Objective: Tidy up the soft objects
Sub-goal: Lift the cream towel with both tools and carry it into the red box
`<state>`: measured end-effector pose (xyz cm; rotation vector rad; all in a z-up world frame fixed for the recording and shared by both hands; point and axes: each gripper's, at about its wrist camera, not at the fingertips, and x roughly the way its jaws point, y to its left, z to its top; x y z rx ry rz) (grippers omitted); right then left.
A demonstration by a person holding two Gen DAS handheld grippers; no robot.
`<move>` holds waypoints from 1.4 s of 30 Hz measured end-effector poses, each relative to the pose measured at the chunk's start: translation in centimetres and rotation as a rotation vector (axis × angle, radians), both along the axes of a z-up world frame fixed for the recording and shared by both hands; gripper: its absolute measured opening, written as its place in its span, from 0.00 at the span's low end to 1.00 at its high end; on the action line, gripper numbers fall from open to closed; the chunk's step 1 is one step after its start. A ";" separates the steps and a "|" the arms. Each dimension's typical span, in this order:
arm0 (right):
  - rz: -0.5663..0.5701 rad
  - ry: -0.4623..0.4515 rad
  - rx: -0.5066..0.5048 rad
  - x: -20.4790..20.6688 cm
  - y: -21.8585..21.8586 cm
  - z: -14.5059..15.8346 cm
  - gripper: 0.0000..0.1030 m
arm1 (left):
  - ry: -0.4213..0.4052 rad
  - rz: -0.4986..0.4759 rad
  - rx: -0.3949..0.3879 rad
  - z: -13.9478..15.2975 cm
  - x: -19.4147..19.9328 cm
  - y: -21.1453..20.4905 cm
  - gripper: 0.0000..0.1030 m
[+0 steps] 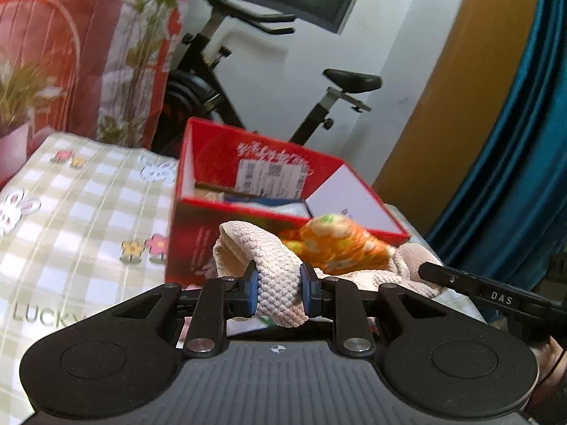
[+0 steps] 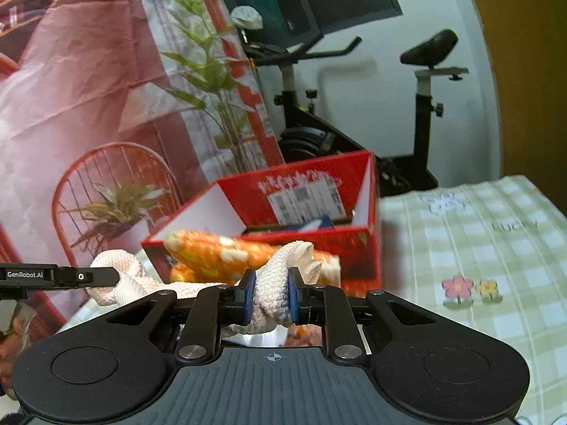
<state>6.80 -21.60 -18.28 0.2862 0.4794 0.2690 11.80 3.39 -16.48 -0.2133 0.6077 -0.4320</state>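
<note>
I have the cream knitted cloth (image 1: 280,279) pinched at both ends: my left gripper (image 1: 279,285) has its blue pads pressed onto one bunched fold of it, and my right gripper (image 2: 271,295) is clamped on another fold (image 2: 274,283) the same way. The cloth hangs between the two, off the surface, and sags just ahead of my fingertips. Wrapped up in it, or lying on it, is an orange soft piece with pale flowers (image 1: 336,244); it sits just beyond my left gripper and to its right, and just beyond my right gripper and to its left (image 2: 216,251). It is blurred, so I cannot say what it is or whether the cloth is wound around it.

Straight past the bundle, close behind it from either gripper, stands an open red box (image 1: 248,166) with a white label on its inner wall and some things inside that I cannot make out. The box rests on a green-and-white checked cover (image 1: 88,212) printed with flowers and rabbits, which spreads to the left of my left gripper and to the right of my right one (image 2: 478,248).

Farther off, behind the box, is an exercise bike (image 2: 425,81) against a white wall, with a printed backdrop of plants and a red chair (image 2: 106,124) to the left.
</note>
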 end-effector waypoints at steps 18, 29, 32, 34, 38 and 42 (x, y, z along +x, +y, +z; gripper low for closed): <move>0.074 -0.111 -0.076 4.8 0.3 7.7 0.17 | -0.103 -0.001 -0.018 5.7 4.0 -0.1 0.24; 0.066 -0.139 -0.353 12.8 4.2 6.7 0.17 | -0.126 0.042 0.147 4.5 10.3 -3.6 0.24; 0.060 -0.102 -0.373 14.5 4.6 5.3 0.17 | -0.126 0.037 0.195 3.5 11.5 -4.4 0.24; 0.058 -0.075 -0.385 15.4 4.7 4.3 0.17 | -0.115 0.037 0.210 2.8 12.3 -4.6 0.24; 0.051 -0.026 -0.391 16.7 4.6 2.5 0.17 | -0.074 0.040 0.236 1.5 13.7 -5.0 0.24; 0.058 0.019 -0.392 17.5 4.7 1.3 0.17 | -0.007 0.020 0.251 0.1 15.0 -5.2 0.24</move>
